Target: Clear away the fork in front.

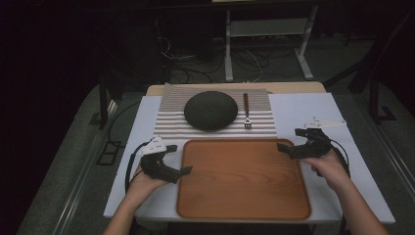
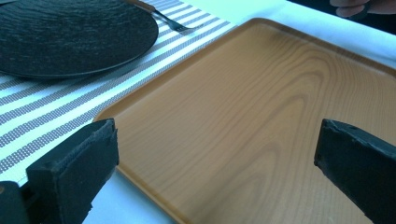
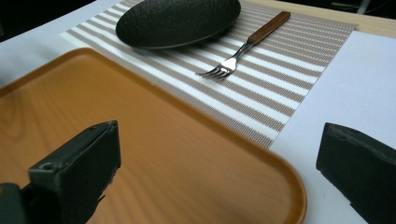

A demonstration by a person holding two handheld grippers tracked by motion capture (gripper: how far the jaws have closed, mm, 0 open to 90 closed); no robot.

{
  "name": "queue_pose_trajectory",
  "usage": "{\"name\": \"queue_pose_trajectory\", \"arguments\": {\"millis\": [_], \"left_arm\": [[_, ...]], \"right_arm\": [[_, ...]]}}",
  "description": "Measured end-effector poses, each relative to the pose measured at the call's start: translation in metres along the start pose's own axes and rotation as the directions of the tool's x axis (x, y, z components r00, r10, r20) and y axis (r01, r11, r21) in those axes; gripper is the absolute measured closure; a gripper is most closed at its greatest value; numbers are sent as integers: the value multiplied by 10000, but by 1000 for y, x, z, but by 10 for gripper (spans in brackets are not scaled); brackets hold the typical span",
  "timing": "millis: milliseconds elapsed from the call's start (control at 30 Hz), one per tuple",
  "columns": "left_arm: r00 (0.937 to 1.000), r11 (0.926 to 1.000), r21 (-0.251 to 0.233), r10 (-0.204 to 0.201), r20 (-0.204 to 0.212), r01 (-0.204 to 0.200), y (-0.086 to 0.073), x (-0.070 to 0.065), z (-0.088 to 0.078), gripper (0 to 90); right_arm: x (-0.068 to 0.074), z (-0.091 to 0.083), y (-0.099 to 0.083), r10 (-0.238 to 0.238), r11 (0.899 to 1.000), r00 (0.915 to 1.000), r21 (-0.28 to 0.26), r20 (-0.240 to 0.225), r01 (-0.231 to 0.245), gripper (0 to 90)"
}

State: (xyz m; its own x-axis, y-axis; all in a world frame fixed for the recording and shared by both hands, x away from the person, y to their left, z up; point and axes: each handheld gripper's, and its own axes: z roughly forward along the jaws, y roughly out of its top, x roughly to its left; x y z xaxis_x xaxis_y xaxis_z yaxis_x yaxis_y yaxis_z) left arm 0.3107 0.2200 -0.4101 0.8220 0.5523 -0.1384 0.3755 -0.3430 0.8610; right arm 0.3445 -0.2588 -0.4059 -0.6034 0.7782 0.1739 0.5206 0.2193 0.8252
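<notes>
**Both grippers spread at the tray's far corners, nothing held**

Left gripper (image 1: 180,159): jaws wide apart, nothing between them. It sits at the far-left corner of the wooden tray (image 1: 243,210), one jaw tip over the tray's left edge. In the left gripper view the jaws straddle that corner, one over the striped placemat (image 2: 42,116), the other over the tray floor.

Tray: bare, on the white table cover (image 1: 357,161), nearest the person. Its far edge lies just at the placemat's near edge.

Beyond the tray, on the placemat: dark round plate (image 1: 211,110) to the left, wood-handled fork (image 1: 247,111) just to its right, tines toward the tray, apart from the plate.

Right gripper (image 1: 289,141): jaws also wide apart and holding nothing, at the tray's far-right corner. In the right gripper view one jaw is over the tray, the other over the white cover.
</notes>
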Motion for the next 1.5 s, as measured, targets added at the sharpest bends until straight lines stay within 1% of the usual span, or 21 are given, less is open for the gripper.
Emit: {"name": "queue_pose_trajectory", "arguments": {"millis": [167,200,367,400,433,467,500,533,567,600,800,867,900,933,967,1000,1133,1200,1300,1333,1500], "left_arm": [[10000,10000,7,24,-9,-24,-1,0,0,0],[10000,10000,-9,39,-39,-39,-1,0,0,0],[9999,9999,60,108,-6,-108,-2,-1,1,0],[9999,9999,45,125,19,-126,-1,-1,1,0],[9999,9999,45,125,19,-126,-1,-1,1,0],[9999,9999,11,120,12,-120,-1,-2,0,0],[9999,9999,11,120,12,-120,-1,-2,0,0],[9999,9999,-31,123,15,-122,-1,-2,-1,0],[9999,9999,-31,123,15,-122,-1,-2,-1,0],[9999,9999,-53,136,10,-136,-1,-2,-1,0],[9998,9998,-37,175,34,-175,-1,-2,-1,0],[9999,9999,-38,156,64,-156,-1,-2,-1,0],[9999,9999,-26,146,66,-146,-1,-2,0,0],[9999,9999,-7,153,64,-153,-1,-2,0,0],[9999,9999,2,157,59,-157,-1,-2,0,0],[9999,9999,9,159,68,-159,-1,-2,0,0],[9998,9998,6,184,53,-184,-1,-2,0,0],[9998,9998,25,175,33,-175,-2,-2,0,0],[9999,9999,37,163,20,-163,-2,-1,-1,0],[9999,9999,25,164,4,-165,-2,-1,-1,0],[9998,9998,31,181,-8,-181,-2,-1,-1,0]], "right_arm": [[-3,8,7,17,9999,10000,163,-58,-16,4],[-4,12,11,4,9998,10000,184,-33,-4,36],[-7,22,20,-80,9998,9999,205,93,78,46],[-9,29,25,-79,9995,9999,296,122,75,52],[-9,29,25,-79,9995,9999,296,122,75,52],[-9,36,29,-77,9992,9999,402,139,71,56],[-9,36,29,-77,9992,9999,402,139,71,56],[-10,44,34,-25,9985,9998,540,194,15,63],[-10,44,34,-25,9985,9998,540,194,15,63],[-10,52,39,-32,9975,9998,711,199,18,72],[-8,68,52,-108,9947,9996,1022,259,81,116],[-9,79,61,-144,9912,9996,1316,239,111,138],[-9,79,61,-144,9912,9996,1316,239,111,138],[-10,87,65,-81,9877,9997,1563,227,45,144],[-10,87,65,-81,9877,9997,1563,227,45,144],[-12,94,70,-65,9841,9997,1773,242,21,151],[-13,104,75,-98,9793,9995,2026,291,37,161],[-14,113,79,-164,9746,9990,2239,418,66,162],[-16,119,82,-180,9709,9985,2395,525,49,162],[-17,124,86,-208,9665,9976,2567,655,33,172],[-22,131,93,-84,9612,9964,2754,839,-150,180]]}}
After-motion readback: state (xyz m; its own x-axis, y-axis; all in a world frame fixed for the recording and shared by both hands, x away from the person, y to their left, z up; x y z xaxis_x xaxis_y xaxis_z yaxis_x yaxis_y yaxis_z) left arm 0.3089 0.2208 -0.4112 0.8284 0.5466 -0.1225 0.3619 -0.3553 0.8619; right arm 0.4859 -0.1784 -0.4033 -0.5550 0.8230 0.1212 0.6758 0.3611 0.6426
